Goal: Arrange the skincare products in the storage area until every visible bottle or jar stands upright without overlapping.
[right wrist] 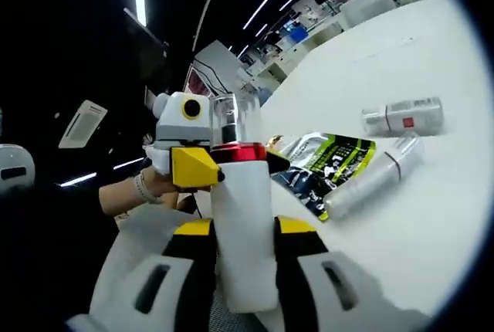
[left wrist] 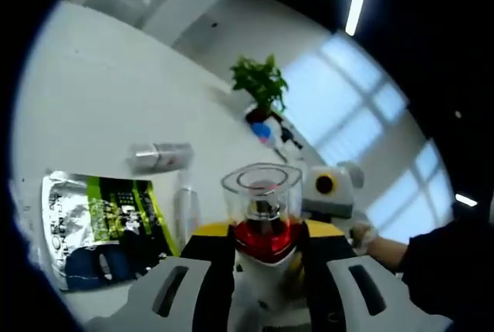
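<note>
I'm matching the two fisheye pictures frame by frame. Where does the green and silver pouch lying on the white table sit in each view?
Left gripper view: the pouch lies flat at lower left, left of the held bottle.
Right gripper view: the pouch lies right of centre, just right of the bottle.
Shared landmark: the short silver bottle lying on its side beyond the pouch.

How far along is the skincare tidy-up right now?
Early. In hand: both grippers are shut on one white bottle with a red collar and clear cap, the right gripper on its body, the left gripper near the collar. Left: a short silver bottle and a slim silver tube lie on their sides on the white table, beside a flat green sachet. Nothing visible stands upright yet.
</note>
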A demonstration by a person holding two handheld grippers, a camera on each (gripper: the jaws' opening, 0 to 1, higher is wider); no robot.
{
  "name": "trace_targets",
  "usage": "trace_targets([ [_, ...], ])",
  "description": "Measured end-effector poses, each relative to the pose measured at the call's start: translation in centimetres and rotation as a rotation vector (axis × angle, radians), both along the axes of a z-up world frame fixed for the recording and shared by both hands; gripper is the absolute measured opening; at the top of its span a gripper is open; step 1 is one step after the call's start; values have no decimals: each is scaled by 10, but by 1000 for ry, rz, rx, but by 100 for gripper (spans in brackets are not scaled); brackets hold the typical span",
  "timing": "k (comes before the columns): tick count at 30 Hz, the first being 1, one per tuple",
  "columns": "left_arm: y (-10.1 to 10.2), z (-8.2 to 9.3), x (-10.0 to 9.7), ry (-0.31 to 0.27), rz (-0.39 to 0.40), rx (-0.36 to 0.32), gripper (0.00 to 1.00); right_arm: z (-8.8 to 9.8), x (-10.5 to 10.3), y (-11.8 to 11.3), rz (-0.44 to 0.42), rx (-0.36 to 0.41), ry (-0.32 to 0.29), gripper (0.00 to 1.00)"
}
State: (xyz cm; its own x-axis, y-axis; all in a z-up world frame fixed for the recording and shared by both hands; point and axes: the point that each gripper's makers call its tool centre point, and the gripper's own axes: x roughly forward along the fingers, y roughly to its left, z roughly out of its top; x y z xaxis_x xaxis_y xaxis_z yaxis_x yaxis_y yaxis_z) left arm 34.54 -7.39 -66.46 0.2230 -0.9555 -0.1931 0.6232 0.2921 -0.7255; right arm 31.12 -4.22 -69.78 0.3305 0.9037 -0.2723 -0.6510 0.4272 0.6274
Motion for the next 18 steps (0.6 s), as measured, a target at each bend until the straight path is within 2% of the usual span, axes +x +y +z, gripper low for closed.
trace_targets([
  [2, -1, 5, 4, -30, 20, 5, 29, 3, 7, -3, -26, -17, -62, 30],
  [4, -2, 8, 6, -40, 25, 15, 29, 5, 9, -3, -28, -32, -76, 31],
  [7, -4, 11, 10, -93, 36, 50, 29, 5, 16, -6, -48, -90, -132, 32],
  [11, -7, 9, 10, -188, 22, 140, 29, -2, 21, -10, -41, -244, -230, 33],
  [18, -10, 2, 8, -271, 2, 224, 29, -16, 25, -15, -37, -443, -358, 32],
])
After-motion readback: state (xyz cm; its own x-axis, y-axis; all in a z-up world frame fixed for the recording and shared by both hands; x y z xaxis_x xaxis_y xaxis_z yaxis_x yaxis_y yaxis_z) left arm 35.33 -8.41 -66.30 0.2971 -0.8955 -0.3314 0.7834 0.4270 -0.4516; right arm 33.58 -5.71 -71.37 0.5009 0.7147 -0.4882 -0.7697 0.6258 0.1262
